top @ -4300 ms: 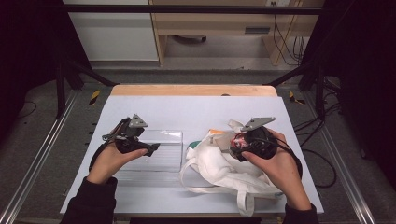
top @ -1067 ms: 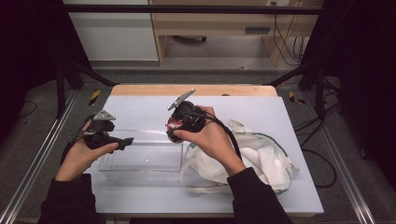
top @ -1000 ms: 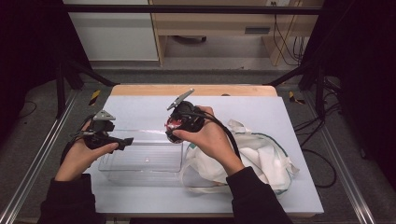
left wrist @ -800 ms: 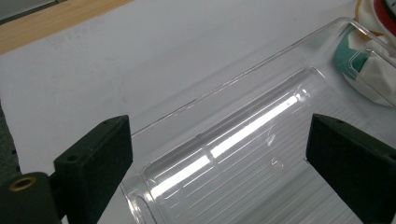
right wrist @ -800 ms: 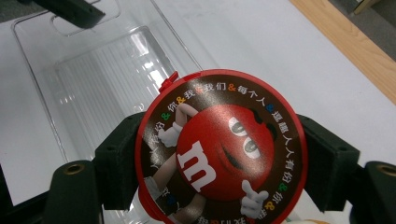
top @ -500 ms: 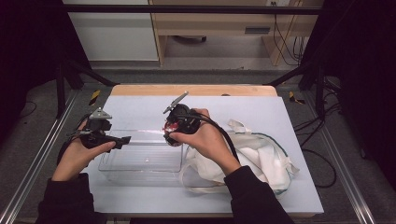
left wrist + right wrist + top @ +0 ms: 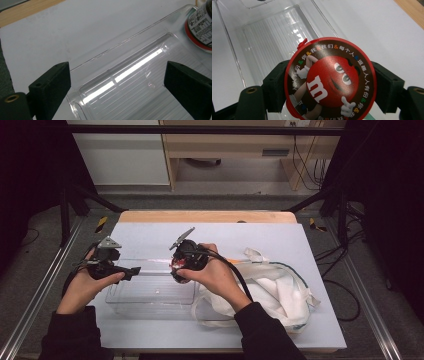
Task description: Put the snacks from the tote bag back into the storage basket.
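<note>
Looks like a lab or test rig space, not anyone's home: a white table (image 7: pixel 280 240) boxed in by a black metal frame (image 7: pixel 200 129) with rails (image 7: pixel 45 285) along the sides, grey carpet (image 7: pixel 30 270), loose cables (image 7: pixel 305 160) hanging by a wooden bench (image 7: pixel 225 145) (pretty bare setup overall), dark curtains around it

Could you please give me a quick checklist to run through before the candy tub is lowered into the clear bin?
1. Right gripper clamped on the round red-lidded M&M's candy tub: ok.
2. Tub over the clear plastic rectangular bin: ok.
3. Bin interior free of items: ok.
4. Left gripper, jaws open, steadying the bin: not ok, holding nothing.
5. White cloth bag clear of the bin: cannot tell; it lies against the bin's right side.
</note>
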{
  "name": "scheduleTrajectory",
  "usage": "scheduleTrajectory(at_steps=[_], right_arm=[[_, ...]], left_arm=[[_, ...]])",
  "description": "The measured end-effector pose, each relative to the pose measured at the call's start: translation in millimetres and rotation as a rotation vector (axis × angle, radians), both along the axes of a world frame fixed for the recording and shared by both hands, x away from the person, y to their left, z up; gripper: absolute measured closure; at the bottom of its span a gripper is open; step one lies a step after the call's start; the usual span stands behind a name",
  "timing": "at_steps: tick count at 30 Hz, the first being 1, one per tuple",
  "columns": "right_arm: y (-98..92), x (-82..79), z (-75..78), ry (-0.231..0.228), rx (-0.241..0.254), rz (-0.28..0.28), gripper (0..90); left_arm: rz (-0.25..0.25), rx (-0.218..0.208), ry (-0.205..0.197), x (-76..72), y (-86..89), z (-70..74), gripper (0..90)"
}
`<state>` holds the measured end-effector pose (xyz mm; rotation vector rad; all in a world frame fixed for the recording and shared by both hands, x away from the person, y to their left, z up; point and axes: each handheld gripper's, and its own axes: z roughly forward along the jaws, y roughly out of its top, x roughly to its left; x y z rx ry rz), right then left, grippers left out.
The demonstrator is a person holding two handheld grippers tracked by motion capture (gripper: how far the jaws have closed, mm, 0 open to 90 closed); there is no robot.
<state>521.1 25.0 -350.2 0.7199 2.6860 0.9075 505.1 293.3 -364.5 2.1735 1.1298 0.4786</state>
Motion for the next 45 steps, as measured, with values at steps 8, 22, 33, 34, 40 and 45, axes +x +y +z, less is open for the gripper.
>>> scheduleTrajectory(at_steps=[8,22,33,34,40,45], right_arm=[[1.8,4.3,-9.6,0.01,-0.018,-0.004,26.1],[4.8,4.9,-19.4,0.01,-0.034,-0.009,26.0],[8.0,6.5,-25.2,0.011,-0.046,-0.004,26.0],[8.1,6.6,-25.7,0.013,-0.048,-0.006,26.0],[7.7,8.0,-30.0,0.015,-0.049,-0.01,26.0],[9.3,8.2,-33.4,0.017,-0.053,-0.001,26.0]], left_arm=[[-0.005,0.004,0.004,0.6,-1.0,-1.4,7.1],[-0.006,-0.001,0.0,-0.3,-2.0,-0.6,7.1],[-0.014,0.003,0.0,-0.8,-3.6,-0.2,7.1],[-0.014,0.002,-0.001,-0.8,-3.4,-0.1,7.1],[-0.017,0.003,0.002,-0.7,-3.9,-0.2,7.1],[-0.019,0.003,0.001,-0.8,-4.7,-0.3,7.1]])
